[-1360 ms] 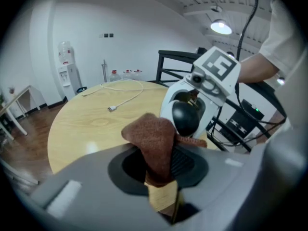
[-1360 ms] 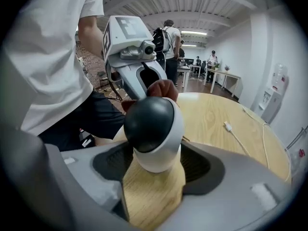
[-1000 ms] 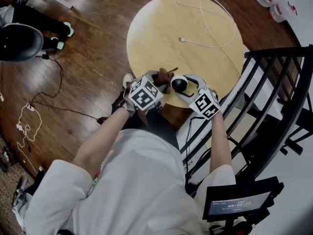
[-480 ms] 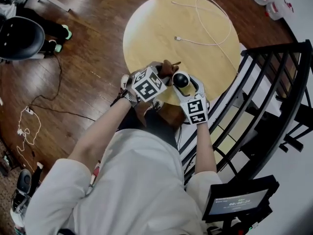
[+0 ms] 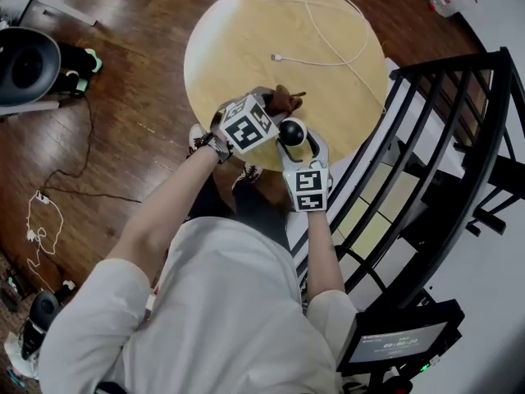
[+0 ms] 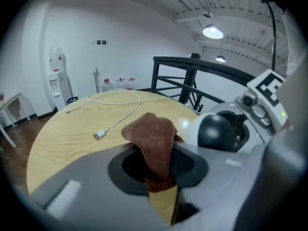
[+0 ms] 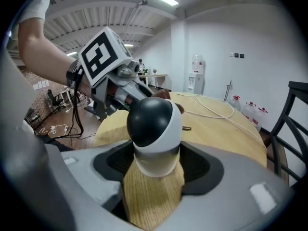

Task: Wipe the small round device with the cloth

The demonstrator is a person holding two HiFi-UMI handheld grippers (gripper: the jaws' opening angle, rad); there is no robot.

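I am holding the small round device [image 7: 153, 124] in my right gripper [image 5: 297, 146], whose jaws are standing wide and pressing on its white base, with the dark dome sticking out in front. My left gripper [image 5: 269, 113] is clamping the brown cloth [image 6: 153, 143], which is bunching up out of the jaws. The device is hanging over the near edge of the round table [image 5: 238, 48], just beside the cloth; I cannot tell whether the two are touching.

I am judging the grip on the base to be the weak spot. The shell is smooth and rounded, so a sideways push from the cloth could be twisting it in the jaws or popping it out. So close to the edge, a dropped device could be rolling off onto the floor. The cloth is pinched by a narrow fold, so a hard drag could be pulling it free.

I am counting one device, one cloth, one table, one white cable [image 5: 328, 23] and two grippers.
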